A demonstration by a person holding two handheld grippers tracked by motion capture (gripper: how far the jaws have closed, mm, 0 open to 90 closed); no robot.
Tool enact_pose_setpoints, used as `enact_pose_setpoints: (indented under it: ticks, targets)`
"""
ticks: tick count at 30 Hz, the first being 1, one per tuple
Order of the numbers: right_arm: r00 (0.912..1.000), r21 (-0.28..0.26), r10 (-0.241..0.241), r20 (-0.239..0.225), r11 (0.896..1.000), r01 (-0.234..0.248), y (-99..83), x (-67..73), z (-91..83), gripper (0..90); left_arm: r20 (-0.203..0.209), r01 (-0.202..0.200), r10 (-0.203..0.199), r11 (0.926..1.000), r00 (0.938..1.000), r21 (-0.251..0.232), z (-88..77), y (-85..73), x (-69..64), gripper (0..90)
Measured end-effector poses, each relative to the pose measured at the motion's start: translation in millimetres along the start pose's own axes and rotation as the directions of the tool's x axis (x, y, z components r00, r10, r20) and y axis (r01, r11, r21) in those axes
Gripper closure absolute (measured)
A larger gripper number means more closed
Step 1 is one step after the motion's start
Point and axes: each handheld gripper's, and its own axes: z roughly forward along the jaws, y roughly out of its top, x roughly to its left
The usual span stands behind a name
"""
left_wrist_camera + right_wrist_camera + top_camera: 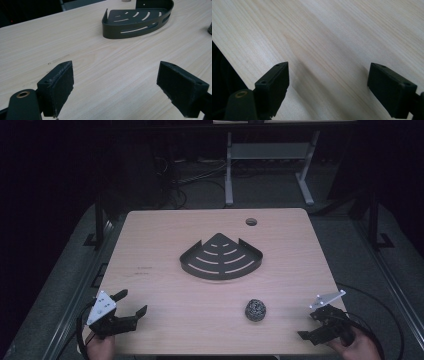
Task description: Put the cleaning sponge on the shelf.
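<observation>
We are at the very start of the work: both grippers sit at the near edge of the desk (165, 320), and nothing is held. The left gripper (131, 302) has its jaws spread wide with only bare wood between them, as the left gripper view shows; the right gripper (311, 325) likewise has its jaws standing wide apart over bare desk in the right gripper view.

The thing nearest our jaws is the steel-wool ball (255, 310), a small speckled grey lump. It lies beyond and to the inside of the right jaws, near them but not touching, and well apart from the left jaws across the desk. The dark slotted corner tray (221, 272) lies farther out, ahead of both pairs of jaws and roughly between them; from the left gripper view it (130, 31) is up ahead and to the right of the jaws.

We judge the step in hand to be the reach for the ball. The next move calls for turning the right jaws toward it, bringing them down either side of it, and closing gently.
</observation>
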Motion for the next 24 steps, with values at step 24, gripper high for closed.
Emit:
enact_pose_setpoints:
  ticks: [24]
  targets:
    - [0.9964, 0.030, -0.080, -0.028, 0.996, 0.081, 24.1, 16.9, 8.3, 16.5, 0.008, -0.005, 0.005, 1.0000, 1.0000, -0.001, 0.4, 0.1, -1.4, 13.5]
